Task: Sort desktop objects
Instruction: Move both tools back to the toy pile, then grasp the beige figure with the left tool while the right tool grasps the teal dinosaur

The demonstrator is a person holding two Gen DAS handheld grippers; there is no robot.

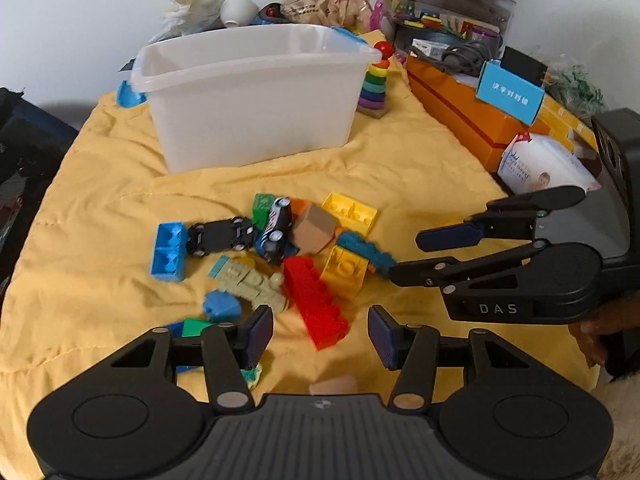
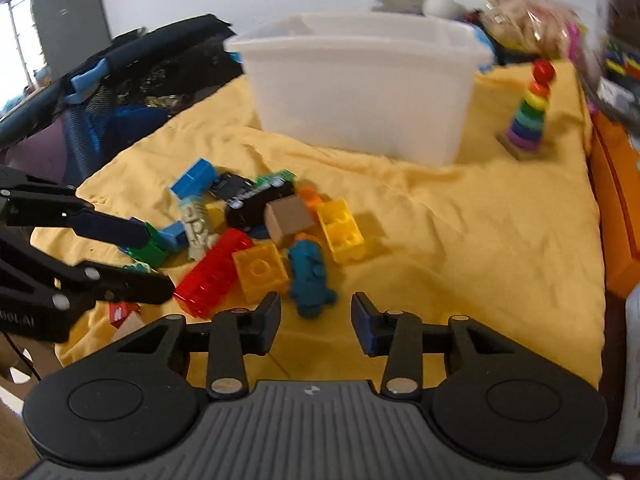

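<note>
Here, a heap of toy bricks (image 1: 280, 252) is spread on the yellow-covered tabletop (image 1: 400, 168), at twelve o'clock of the left hand-held gripper (image 1: 320, 336), whose jaws are held apart and empty. The right hand-held gripper (image 2: 316, 322) is likewise spread, with the teal brick (image 2: 310, 276) just ahead at eleven o'clock. The white bin (image 1: 256, 96) is seen beyond.

I see a yellow cloth (image 1: 400, 168) covering the surface. A white bin (image 1: 252, 96) sits toward its far edge. Toy blocks (image 1: 316, 300) lie heaped near the middle.
</note>
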